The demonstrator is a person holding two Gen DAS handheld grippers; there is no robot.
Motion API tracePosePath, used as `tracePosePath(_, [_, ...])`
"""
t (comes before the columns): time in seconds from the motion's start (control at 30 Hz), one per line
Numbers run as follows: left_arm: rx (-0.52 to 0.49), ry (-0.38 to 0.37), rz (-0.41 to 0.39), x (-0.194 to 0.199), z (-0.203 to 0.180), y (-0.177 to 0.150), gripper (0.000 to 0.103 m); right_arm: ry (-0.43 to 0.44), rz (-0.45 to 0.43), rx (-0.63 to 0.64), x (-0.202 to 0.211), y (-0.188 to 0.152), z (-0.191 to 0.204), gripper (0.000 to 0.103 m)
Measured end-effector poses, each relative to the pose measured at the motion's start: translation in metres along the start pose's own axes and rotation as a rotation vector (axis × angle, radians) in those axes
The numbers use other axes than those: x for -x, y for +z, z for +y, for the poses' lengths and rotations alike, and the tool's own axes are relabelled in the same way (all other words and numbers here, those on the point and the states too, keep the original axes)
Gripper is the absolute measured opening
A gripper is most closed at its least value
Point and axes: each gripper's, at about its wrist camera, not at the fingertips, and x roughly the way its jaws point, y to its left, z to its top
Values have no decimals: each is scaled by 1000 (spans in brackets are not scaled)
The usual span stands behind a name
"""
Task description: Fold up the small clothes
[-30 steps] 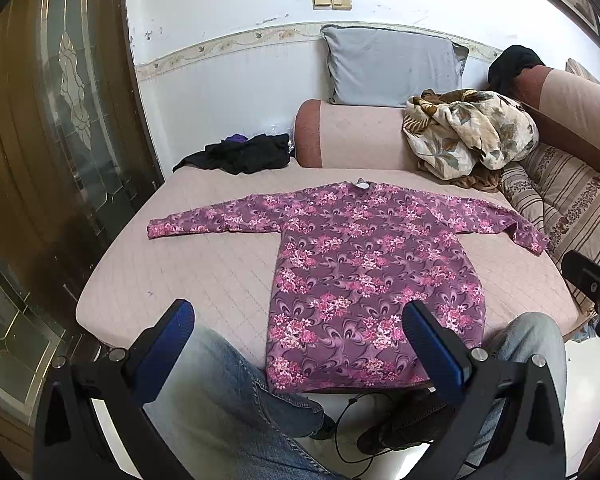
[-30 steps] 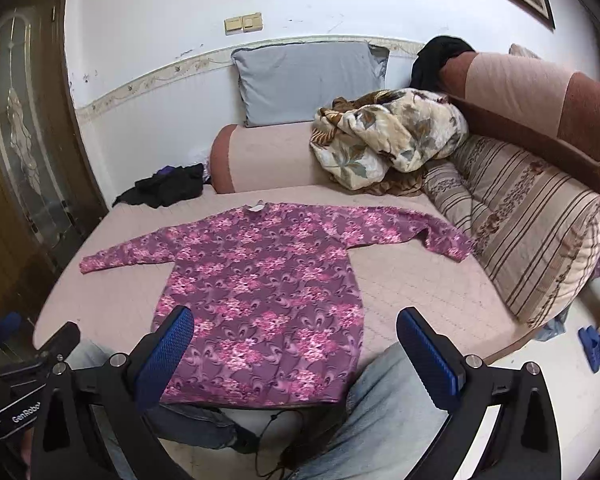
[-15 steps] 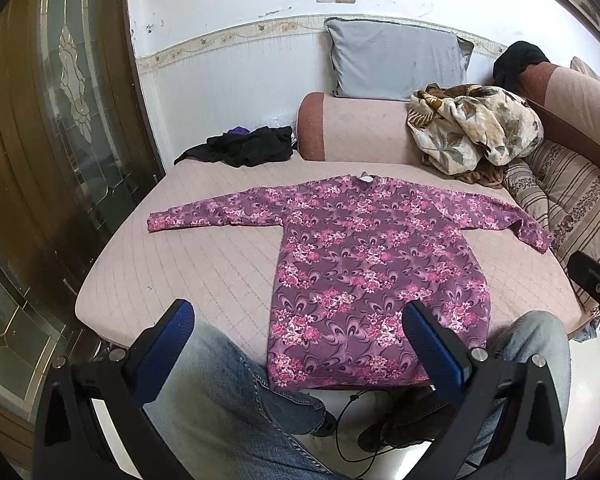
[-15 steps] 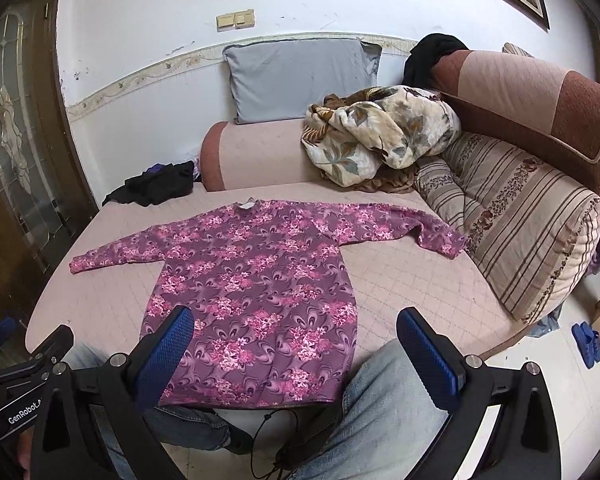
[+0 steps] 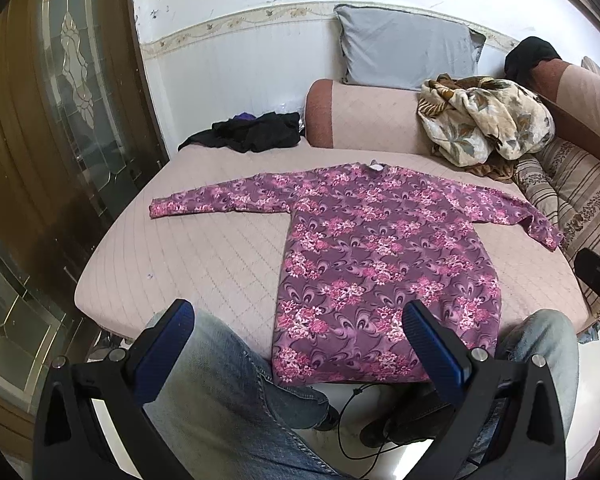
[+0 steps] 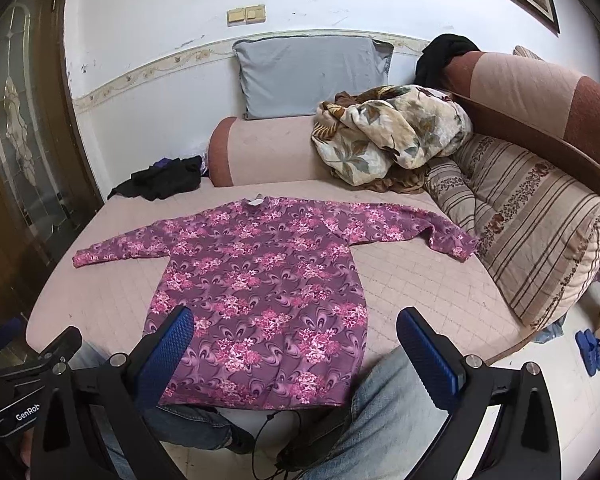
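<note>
A purple long-sleeved top with pink flowers [image 5: 380, 256] lies flat on the pink quilted couch seat [image 5: 204, 256], both sleeves spread out, its hem at the front edge. It also shows in the right wrist view [image 6: 268, 280]. My left gripper [image 5: 300, 344] is open and empty, held above my knees short of the hem. My right gripper [image 6: 296, 344] is open and empty, also short of the hem. Neither touches the top.
A black garment [image 5: 256, 132] lies at the back left. A floral blanket [image 5: 480, 120] is bunched at the back right, next to a grey pillow [image 5: 404, 48] and a striped cushion [image 6: 532, 232]. A glazed wooden door [image 5: 60, 120] stands at the left. My jeans-clad legs [image 5: 228, 408] are below.
Both views have shifted slightly, so the top sits a little lower and nearer in frame. Both grippers stay open and empty; the top has not moved.
</note>
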Motion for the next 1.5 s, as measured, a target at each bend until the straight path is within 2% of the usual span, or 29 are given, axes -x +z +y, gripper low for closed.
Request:
tracePosePath(0.2, [21, -1, 36, -17, 7, 1, 103, 6, 25, 11, -13, 0, 7, 103])
tracePosePath(0.63, [76, 19, 102, -62, 30, 7, 103, 74, 69, 39, -48, 6, 29, 102])
tracePosePath(0.73, [136, -17, 127, -81, 46, 15, 103, 98, 66, 35, -59, 13, 36, 101])
tracePosePath(0.8, [203, -8, 160, -100, 63, 21, 103, 110, 44, 43, -68, 18, 43, 102])
tracePosePath(0.9, [343, 15, 212, -140, 97, 33, 103, 169, 3, 72, -86, 25, 61, 102])
tracePosePath(0.97, [431, 30, 255, -174, 124, 42, 103, 245, 34, 89, -109, 33, 74, 102])
tracePosePath(1.0, [461, 47, 251, -189, 137, 48, 103, 263, 59, 94, -122, 37, 81, 102])
tracePosePath(1.03, [475, 66, 245, -200, 146, 53, 103, 273, 93, 107, -139, 41, 89, 101])
tracePosePath(1.1, [496, 90, 281, -233, 166, 68, 103, 290, 129, 145, -164, 49, 105, 99])
tracePosePath(1.23, [655, 11, 313, -303, 221, 88, 103, 293, 119, 194, -210, 65, 134, 98])
tracePosePath(1.3, [728, 27, 295, -336, 250, 97, 103, 320, 124, 206, -231, 71, 146, 98])
tracePosePath(1.37, [738, 31, 324, -369, 269, 107, 100, 360, 131, 218, -256, 75, 156, 97])
tracePosePath(1.43, [764, 81, 342, -400, 291, 114, 97, 413, 134, 222, -279, 74, 163, 96])
tracePosePath(1.5, [805, 88, 348, -427, 311, 117, 95, 446, 141, 219, -298, 71, 165, 90])
